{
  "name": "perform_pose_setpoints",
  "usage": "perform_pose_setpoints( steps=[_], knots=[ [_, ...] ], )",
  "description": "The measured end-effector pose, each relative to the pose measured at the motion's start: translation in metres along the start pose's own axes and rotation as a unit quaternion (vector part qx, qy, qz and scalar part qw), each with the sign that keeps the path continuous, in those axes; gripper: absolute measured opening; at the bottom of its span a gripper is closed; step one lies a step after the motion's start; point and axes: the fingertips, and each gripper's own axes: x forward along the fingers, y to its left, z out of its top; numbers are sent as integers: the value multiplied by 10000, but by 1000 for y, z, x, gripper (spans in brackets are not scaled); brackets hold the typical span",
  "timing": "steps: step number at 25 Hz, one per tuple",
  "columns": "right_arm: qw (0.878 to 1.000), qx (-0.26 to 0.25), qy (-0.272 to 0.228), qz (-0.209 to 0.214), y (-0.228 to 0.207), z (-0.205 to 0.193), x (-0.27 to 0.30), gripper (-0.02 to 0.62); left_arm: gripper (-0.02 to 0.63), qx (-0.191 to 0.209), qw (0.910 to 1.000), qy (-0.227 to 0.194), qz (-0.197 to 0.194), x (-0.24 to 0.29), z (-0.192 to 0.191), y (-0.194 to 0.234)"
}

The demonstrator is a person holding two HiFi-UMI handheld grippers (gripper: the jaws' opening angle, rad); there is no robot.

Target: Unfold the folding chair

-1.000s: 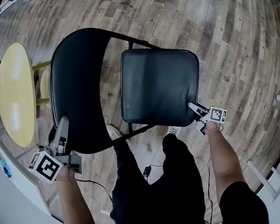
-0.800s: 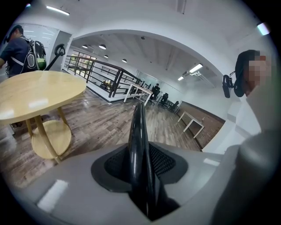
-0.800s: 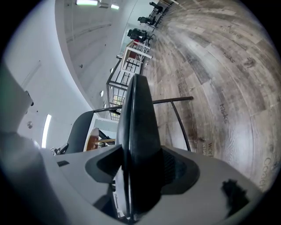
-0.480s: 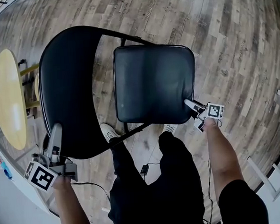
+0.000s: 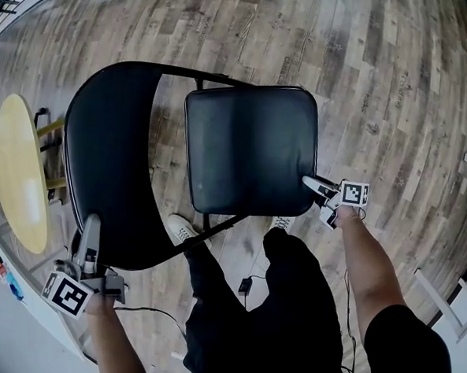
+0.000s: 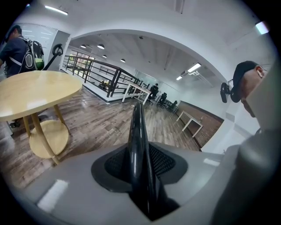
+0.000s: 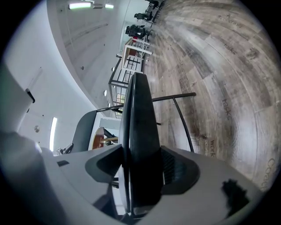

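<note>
The black folding chair stands on the wood floor in the head view, its curved backrest (image 5: 110,162) at left and its padded seat (image 5: 251,149) spread out at centre. My left gripper (image 5: 88,234) is shut on the backrest's near rim. In the left gripper view that thin black rim (image 6: 137,132) runs upright between the pads of the left gripper (image 6: 140,169). My right gripper (image 5: 319,189) is shut on the seat's near right corner. The seat edge (image 7: 138,127) fills the gap between the jaws of the right gripper (image 7: 140,171).
A round yellow table (image 5: 20,175) stands just left of the backrest, with its lower shelf (image 6: 46,140) showing in the left gripper view. My legs and white shoes (image 5: 184,224) are right behind the chair, a cable (image 5: 243,284) on the floor between them. White furniture (image 5: 461,294) sits at the right edge.
The backrest and my left gripper have shifted left and a little toward me. The seat corner with my right gripper has moved slightly left. Both grips have stayed.
</note>
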Motion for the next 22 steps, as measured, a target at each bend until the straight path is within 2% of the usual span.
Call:
perform_pose_setpoints(
  steps=[2,9,14,19,22],
  knots=[
    [9999,125,-3,-116,-4,-3,-5,262,132,10,10000,4,3,0,1,-1],
    [9980,77,-44,-623,-5,-5,-41,261,133,96,9998,11,154,0,0,0],
    [9945,109,-144,-1035,14,3,-77,261,133,106,9999,-39,96,2,-1,3],
    [9941,214,-394,-985,66,-3,-101,261,137,135,9997,6,180,1,-4,3],
    [9953,220,-580,-744,105,-11,-103,261,143,205,9994,-16,290,-1,-7,5]
  ],
)
